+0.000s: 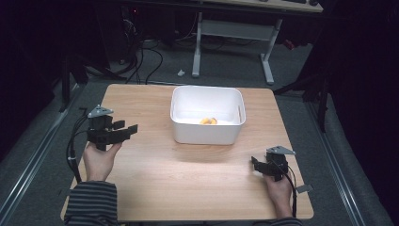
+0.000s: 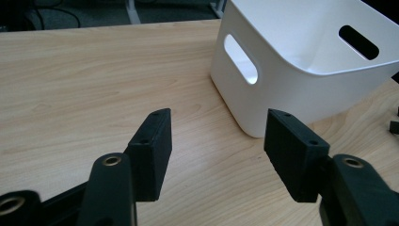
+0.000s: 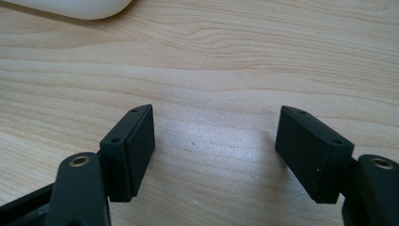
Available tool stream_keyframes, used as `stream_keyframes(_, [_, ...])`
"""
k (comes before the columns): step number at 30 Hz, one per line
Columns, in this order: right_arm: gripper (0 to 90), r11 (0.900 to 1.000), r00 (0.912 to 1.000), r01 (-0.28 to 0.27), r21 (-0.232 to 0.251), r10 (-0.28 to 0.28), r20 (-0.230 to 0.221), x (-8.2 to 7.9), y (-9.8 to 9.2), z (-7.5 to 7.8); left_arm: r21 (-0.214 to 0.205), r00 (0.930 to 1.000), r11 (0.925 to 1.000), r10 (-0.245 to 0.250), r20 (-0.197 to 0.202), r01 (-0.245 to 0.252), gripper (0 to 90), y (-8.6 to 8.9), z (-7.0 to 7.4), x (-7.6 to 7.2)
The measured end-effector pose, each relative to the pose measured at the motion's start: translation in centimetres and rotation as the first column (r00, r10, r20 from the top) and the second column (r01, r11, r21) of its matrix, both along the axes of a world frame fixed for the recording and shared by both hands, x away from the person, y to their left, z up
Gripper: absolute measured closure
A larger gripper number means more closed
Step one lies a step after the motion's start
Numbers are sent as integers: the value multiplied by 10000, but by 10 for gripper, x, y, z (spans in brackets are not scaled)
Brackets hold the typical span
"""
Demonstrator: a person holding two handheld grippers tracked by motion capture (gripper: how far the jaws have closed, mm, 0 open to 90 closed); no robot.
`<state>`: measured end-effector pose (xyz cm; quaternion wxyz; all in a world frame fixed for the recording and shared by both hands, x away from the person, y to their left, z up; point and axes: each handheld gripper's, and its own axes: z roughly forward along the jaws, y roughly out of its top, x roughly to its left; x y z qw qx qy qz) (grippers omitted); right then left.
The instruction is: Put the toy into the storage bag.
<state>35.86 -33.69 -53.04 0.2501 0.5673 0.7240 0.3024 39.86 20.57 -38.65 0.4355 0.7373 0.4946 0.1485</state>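
A white plastic bin point(image 1: 207, 133) with handle slots stands at the middle back of the wooden table point(image 1: 188, 179). A small orange object point(image 1: 208, 121) lies on its floor. My left gripper point(image 1: 129, 129) hovers at the table's left side, held in a hand with a striped sleeve, and points toward the bin. Its jaws stand apart with nothing between them, and in the left gripper view point(image 2: 217, 141) the bin point(image 2: 301, 70) is just ahead on the right. My right gripper point(image 1: 254, 165) rests low at the front right, open over bare wood point(image 3: 214, 136).
Behind the table a white desk frame point(image 1: 233, 42) stands on the grey floor, with cables point(image 1: 141, 61) to the left. The table's edges are near both hands. The other gripper's tip point(image 2: 394, 123) shows past the bin.
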Motion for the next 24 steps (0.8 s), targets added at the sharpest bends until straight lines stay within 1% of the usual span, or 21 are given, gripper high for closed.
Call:
stream_keyframes(5, [293,10000,10000,2,1,-2,1,0,0,0,-109,9998,9999,103,-178,-104,445,5,-10,-2])
stream_keyframes(9, [294,10000,10000,-9,3,9,-8,0,0,0,-84,9996,9998,168,-232,-170,441,7,-17,-6])
stream_keyframes(11, [293,10000,10000,-7,1,7,-7,0,0,0,-74,9993,9998,197,-322,-199,438,9,-22,-7])
stream_keyframes(15, [293,10000,10000,-5,2,5,-8,0,0,0,-179,9987,9995,271,-425,-279,431,12,-29,-8])
stream_keyframes(24, [293,10000,10000,-3,1,3,-8,0,0,0,-131,9972,9993,339,-672,-349,412,12,-48,-11])
